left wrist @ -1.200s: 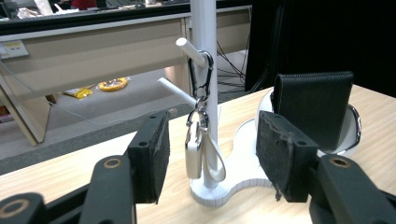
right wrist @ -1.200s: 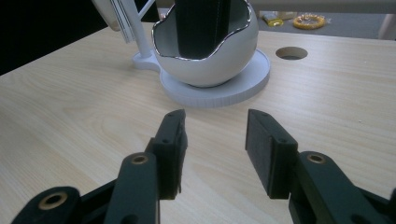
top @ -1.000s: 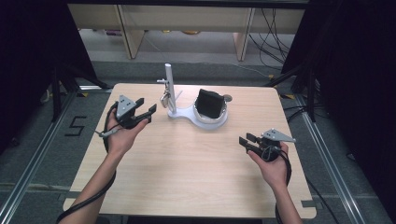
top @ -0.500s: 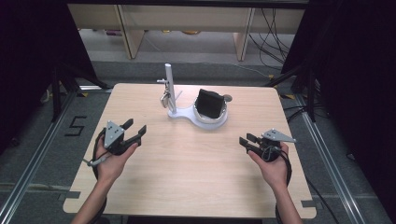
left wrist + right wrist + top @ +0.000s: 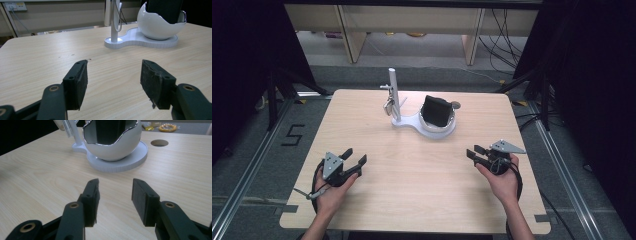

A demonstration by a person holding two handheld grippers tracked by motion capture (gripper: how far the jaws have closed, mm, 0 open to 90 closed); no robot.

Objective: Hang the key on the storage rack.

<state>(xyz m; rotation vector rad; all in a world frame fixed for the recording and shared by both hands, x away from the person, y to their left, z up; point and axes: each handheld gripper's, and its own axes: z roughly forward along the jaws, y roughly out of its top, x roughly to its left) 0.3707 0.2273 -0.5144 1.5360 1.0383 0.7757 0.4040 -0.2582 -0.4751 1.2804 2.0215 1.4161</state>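
A white stand (image 5: 409, 124) sits at the table's far middle, with an upright post (image 5: 392, 90) and a round cradle (image 5: 447, 126) holding a black block (image 5: 436, 110). My left gripper (image 5: 355, 156) rests low at the front left, well short of the stand. Its jaws have just been opening, and nothing lies between them (image 5: 115, 63). My right gripper (image 5: 473, 150) is held at the front right, open and empty (image 5: 115, 182), pointing at the cradle (image 5: 112, 147). In the left gripper view the post (image 5: 113, 22) and cradle (image 5: 157, 25) stand ahead.
A round hole (image 5: 159, 143) pierces the tabletop behind the cradle. A small pale item (image 5: 388, 106) hangs on the post. Shelving (image 5: 412, 25) and floor cables lie beyond the far edge. Bare wood (image 5: 412, 170) spreads between the grippers.
My left hand has come down and back from beside the stand to the table's front left, with its jaws a little wider. The right hand has stayed put.
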